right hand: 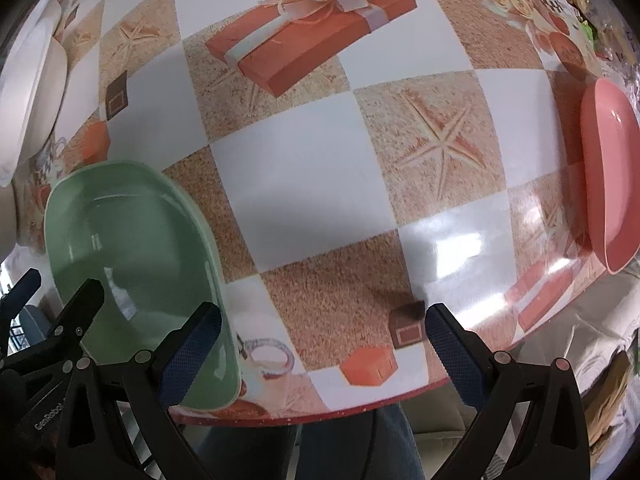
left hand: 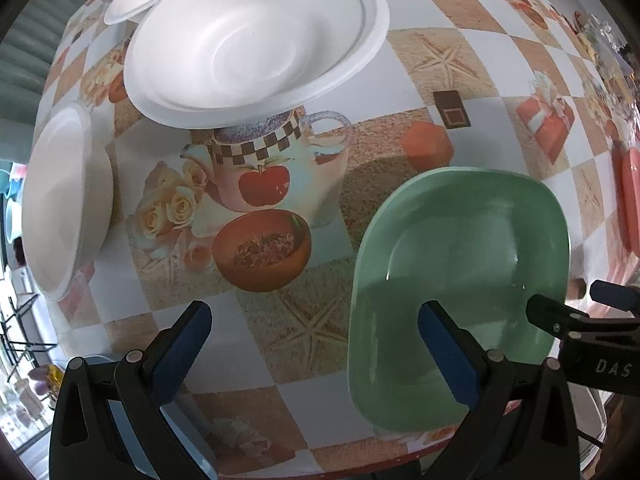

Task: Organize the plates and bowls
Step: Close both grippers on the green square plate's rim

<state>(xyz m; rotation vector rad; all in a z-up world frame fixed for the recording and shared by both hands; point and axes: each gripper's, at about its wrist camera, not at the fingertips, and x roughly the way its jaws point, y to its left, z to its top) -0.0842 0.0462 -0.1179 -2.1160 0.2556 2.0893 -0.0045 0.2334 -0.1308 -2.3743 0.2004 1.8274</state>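
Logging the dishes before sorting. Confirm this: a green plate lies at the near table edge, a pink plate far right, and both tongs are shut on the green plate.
Wrong on the tongs. Both wrist views show the left tongs and right tongs open, gripping nothing. The green plate and pink plate lie as stated.

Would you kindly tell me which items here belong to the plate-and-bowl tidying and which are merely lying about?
Job: green plate, pink plate, white foam plates, white bowl.
Lying about: patterned tablecloth, blurred clutter at the far edge.
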